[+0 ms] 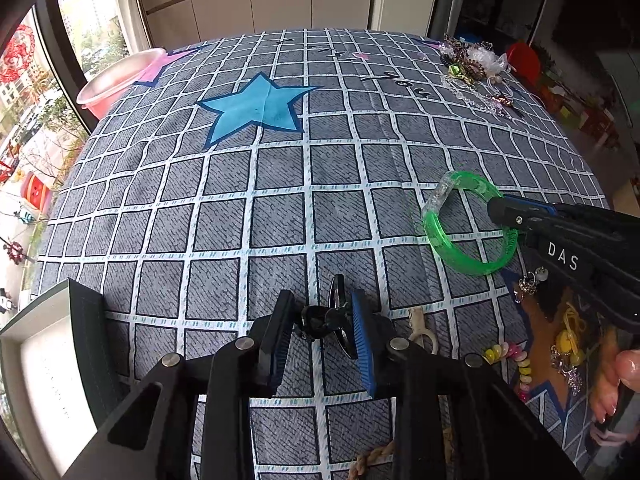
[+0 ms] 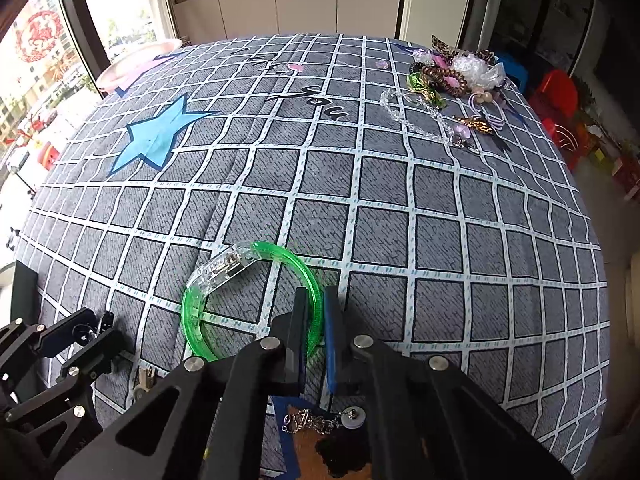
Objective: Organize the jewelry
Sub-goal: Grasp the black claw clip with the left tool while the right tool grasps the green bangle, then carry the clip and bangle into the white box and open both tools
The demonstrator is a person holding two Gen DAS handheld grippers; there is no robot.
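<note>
My right gripper (image 2: 316,320) is shut on the rim of a green see-through bangle (image 2: 192,312) with a clear block section, held just above the grey checked cloth. The bangle (image 1: 436,236) and right gripper (image 1: 500,210) also show in the left wrist view. My left gripper (image 1: 320,320) is shut on a black hair clip (image 1: 320,322) with a shiny metal part, low over the cloth; it shows at the left edge of the right wrist view (image 2: 96,330).
A pile of hair ties, beads and a crystal chain (image 2: 452,76) lies at the far right. More small trinkets (image 1: 560,344) lie near my right hand. An open white box (image 1: 44,368) stands at the near left. A pink basin (image 1: 116,80) sits at the far left edge.
</note>
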